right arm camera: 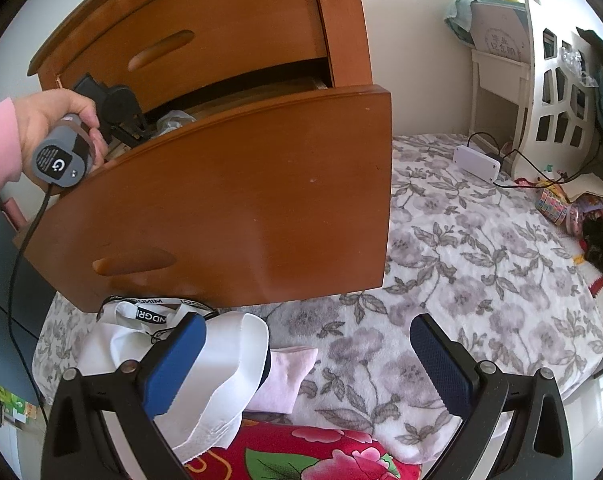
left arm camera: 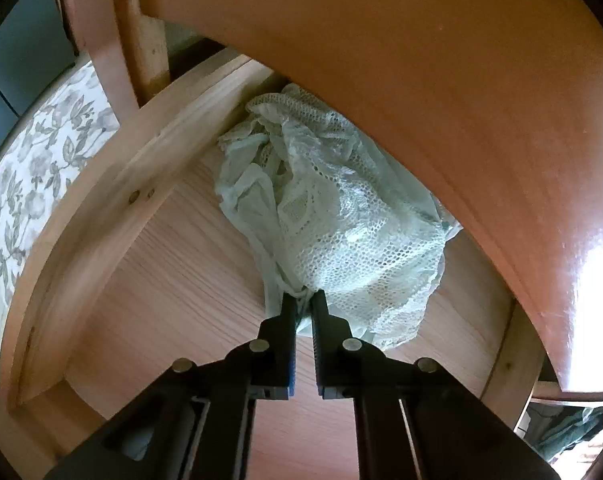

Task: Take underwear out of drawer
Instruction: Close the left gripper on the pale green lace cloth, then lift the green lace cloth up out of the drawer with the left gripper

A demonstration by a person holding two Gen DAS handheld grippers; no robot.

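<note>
Pale mint lace underwear lies bunched at the back of the pulled-out wooden drawer. My left gripper reaches down into the drawer and is shut on the near edge of the underwear, with the fabric pinched between its black fingertips. In the right wrist view the same drawer stands pulled out of the brown cabinet, and a hand in a pink sleeve holds the left gripper inside it beside the pale underwear. My right gripper hovers open above the bed, its blue pads wide apart with nothing between them.
The drawer above overhangs the open one closely. A bed with a floral cover lies below the drawer front. On it are a white cloth bag, a pink sock, a red floral fabric and a white box with cables.
</note>
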